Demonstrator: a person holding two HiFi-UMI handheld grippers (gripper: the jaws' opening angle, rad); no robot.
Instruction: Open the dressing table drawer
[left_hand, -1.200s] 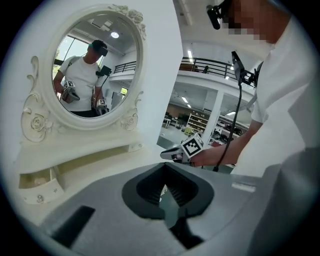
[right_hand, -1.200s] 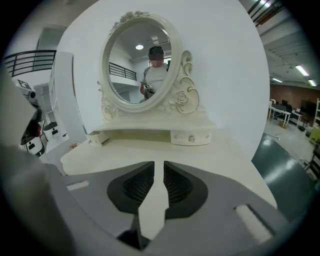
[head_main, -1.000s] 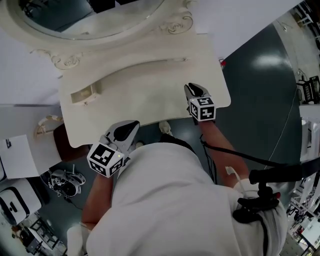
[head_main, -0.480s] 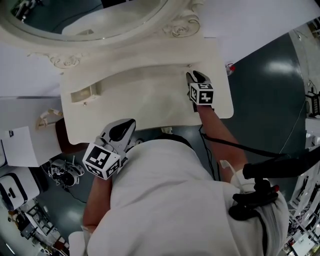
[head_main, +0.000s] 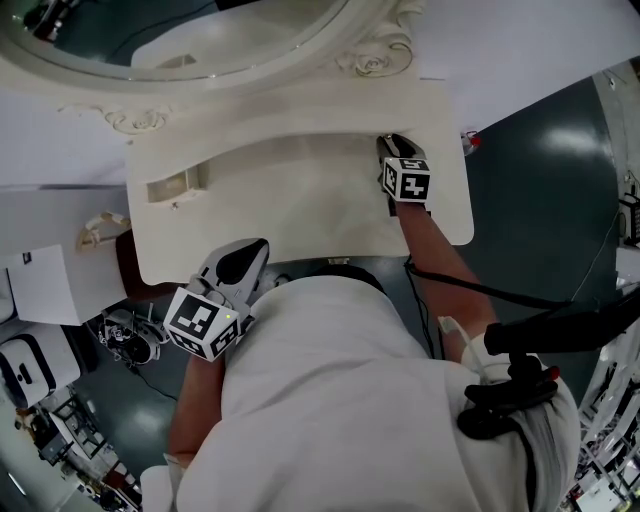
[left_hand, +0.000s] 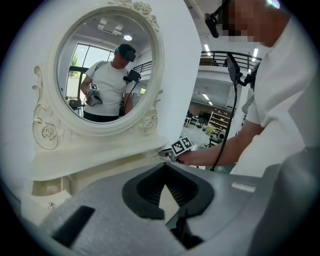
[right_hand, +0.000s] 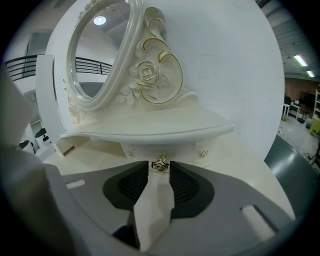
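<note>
The cream dressing table (head_main: 300, 215) carries an oval mirror (head_main: 180, 30) over a raised shelf. In the right gripper view a small drawer front (right_hand: 167, 149) sits under that shelf (right_hand: 150, 131), with a gold knob (right_hand: 159, 163) on it. My right gripper (right_hand: 159, 169) is open. Its jaws have just been opening, and the knob lies right at the gap between the fingertips (right_hand: 141, 167), with no pad pressing on it. From above, the right gripper (head_main: 396, 148) is at the table's back right. My left gripper (head_main: 247, 258) hangs over the front edge, shut and empty (left_hand: 165, 173).
A small open cubby (head_main: 170, 187) is at the shelf's left end. Left of the table are a dark stool (head_main: 135, 278), a white sheet (head_main: 45, 285) and a white case (head_main: 30, 375). A black cable (head_main: 480, 295) trails from my right arm over dark green floor.
My right gripper has moved from near the table's front edge across the top to the drawer under the shelf. The left gripper has stayed by the front edge.
</note>
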